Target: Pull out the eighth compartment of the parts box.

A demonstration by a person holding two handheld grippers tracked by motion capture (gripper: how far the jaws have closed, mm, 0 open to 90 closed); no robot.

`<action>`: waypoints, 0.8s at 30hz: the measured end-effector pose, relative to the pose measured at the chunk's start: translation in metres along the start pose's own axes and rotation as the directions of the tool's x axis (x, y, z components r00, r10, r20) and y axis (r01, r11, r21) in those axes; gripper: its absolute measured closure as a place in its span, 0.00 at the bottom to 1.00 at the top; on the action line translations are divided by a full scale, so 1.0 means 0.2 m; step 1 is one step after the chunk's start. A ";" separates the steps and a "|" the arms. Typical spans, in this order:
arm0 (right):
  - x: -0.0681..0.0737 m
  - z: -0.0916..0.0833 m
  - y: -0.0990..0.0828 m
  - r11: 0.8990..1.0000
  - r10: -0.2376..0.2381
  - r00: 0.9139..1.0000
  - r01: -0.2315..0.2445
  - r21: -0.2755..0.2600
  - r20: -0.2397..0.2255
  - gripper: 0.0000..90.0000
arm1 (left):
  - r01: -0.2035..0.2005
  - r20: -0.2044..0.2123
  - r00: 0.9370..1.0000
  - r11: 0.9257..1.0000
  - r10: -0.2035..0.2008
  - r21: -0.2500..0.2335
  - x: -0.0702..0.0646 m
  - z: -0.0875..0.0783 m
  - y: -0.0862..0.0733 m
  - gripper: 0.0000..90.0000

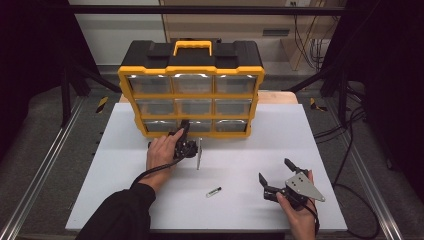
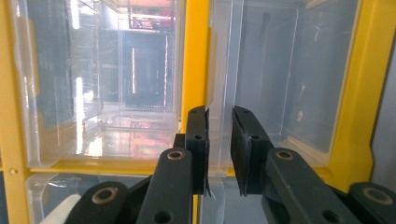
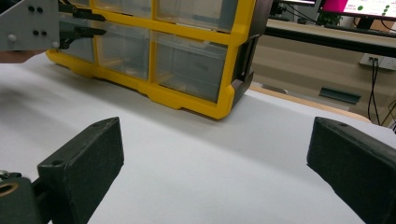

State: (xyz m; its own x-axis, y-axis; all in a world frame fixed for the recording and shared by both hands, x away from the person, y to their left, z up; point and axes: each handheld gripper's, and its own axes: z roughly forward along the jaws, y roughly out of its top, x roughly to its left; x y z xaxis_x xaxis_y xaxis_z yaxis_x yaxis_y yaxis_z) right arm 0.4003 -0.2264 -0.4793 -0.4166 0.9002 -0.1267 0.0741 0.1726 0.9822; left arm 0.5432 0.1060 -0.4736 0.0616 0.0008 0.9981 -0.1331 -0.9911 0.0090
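A yellow and black drawer cabinet with clear drawers stands at the back of the white table. My left gripper is turned on its side at the bottom row's middle drawer. In the left gripper view its jaws stand close together with the drawer's clear front lip between the pads, beside the yellow frame. My right gripper rests low at the front right, open and holding nothing. The right gripper view has its wide-set jaws facing the cabinet, with the left gripper at the top left.
A small white cylinder with a dark end lies on the table between the two hands. Metal frame rails run along both sides of the table, and cables trail on the floor at the right.
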 end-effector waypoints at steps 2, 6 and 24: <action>0.00 0.00 0.00 1.000 -0.002 1.000 0.002 -0.001 0.001 0.04 | 0.002 0.001 1.000 1.000 -0.002 -0.001 0.00 -0.01 0.00 0.85; 0.00 0.00 0.00 1.000 -0.001 1.000 0.001 0.001 0.000 0.05 | 0.009 0.004 1.000 1.000 -0.009 -0.005 0.00 -0.03 0.00 0.85; -0.01 0.00 0.00 1.000 0.005 1.000 -0.005 0.005 -0.003 0.05 | 0.075 0.022 0.997 0.997 -0.075 0.010 0.00 -0.11 0.01 0.85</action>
State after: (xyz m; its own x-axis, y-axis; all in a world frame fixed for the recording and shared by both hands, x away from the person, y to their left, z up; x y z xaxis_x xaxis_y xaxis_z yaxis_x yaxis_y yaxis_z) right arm 0.4002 -0.2276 -0.4783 -0.4187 0.9000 -0.1211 0.0809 0.1698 0.9821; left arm 0.5217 0.1075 -0.4716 0.0930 0.0725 0.9930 -0.1186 -0.9894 0.0834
